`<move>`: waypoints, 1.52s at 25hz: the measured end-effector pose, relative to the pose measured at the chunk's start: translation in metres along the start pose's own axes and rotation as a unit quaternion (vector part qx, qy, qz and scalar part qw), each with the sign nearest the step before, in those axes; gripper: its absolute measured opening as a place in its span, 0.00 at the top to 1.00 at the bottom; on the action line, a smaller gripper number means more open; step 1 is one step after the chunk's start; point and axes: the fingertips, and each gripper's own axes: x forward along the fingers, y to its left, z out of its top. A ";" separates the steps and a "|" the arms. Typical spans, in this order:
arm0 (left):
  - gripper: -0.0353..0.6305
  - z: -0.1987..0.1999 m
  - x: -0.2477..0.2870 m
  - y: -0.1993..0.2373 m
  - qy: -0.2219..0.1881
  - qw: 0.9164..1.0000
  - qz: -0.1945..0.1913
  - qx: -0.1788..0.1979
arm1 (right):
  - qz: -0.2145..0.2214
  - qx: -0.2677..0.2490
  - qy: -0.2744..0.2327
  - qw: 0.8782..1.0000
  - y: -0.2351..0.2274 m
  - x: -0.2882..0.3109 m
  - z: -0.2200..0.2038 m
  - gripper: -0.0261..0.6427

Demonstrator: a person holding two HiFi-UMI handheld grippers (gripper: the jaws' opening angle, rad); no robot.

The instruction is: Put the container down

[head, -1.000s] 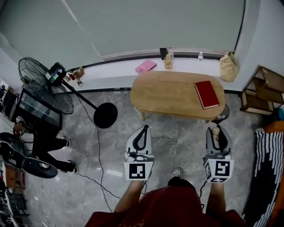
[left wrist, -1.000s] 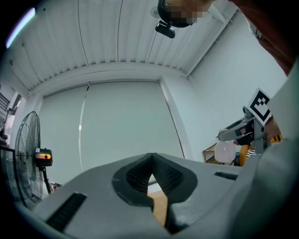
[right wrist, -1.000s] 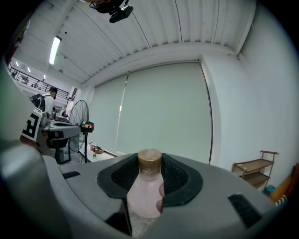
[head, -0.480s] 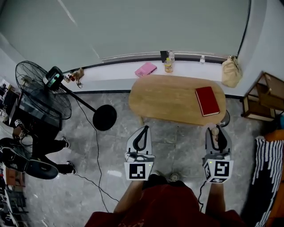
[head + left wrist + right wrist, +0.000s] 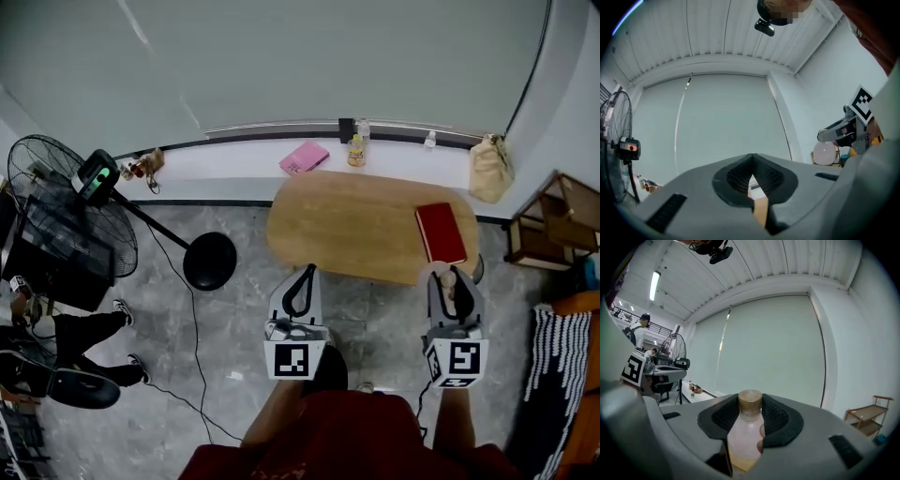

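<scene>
The container is a small clear bottle with a brown cap and a little yellow liquid at its bottom. My right gripper is shut on it, the ribbed pads pressing its sides. In the head view the bottle pokes up between the right gripper's fingers, just over the near edge of the oval wooden table. My left gripper is shut with nothing in it and hangs above the floor just short of the table. In the left gripper view its jaws meet at the tip.
A red book lies on the table's right end. Behind, a white sill carries a pink packet, a small bottle and a beige bag. A standing fan with a round base stands left; a wooden shelf right.
The table has come nearer in the head view, so the right gripper's tip now reaches its near edge. Both grippers keep their grip and spacing.
</scene>
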 end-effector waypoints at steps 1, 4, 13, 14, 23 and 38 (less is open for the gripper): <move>0.94 0.000 0.009 0.012 -0.005 1.000 0.000 -0.001 | 0.002 0.000 0.001 1.000 0.006 0.014 0.004 0.75; 0.94 -0.009 0.031 0.053 -0.001 1.000 0.002 -0.004 | 0.003 0.000 0.003 1.000 0.025 0.057 0.015 0.75; 0.94 -0.041 0.070 0.157 0.009 0.999 0.027 -0.017 | 0.020 -0.002 0.020 1.000 0.079 0.159 0.025 0.75; 0.94 -0.044 0.074 0.166 0.011 0.999 0.027 -0.016 | 0.022 -0.003 0.021 1.000 0.085 0.168 0.027 0.75; 0.94 -0.066 0.107 0.219 0.028 0.999 0.016 0.024 | 0.034 -0.013 0.025 0.999 0.117 0.231 0.033 0.75; 0.94 -0.106 0.183 0.236 0.055 0.997 0.051 -0.002 | 0.088 0.005 0.059 0.994 0.105 0.334 -0.008 0.75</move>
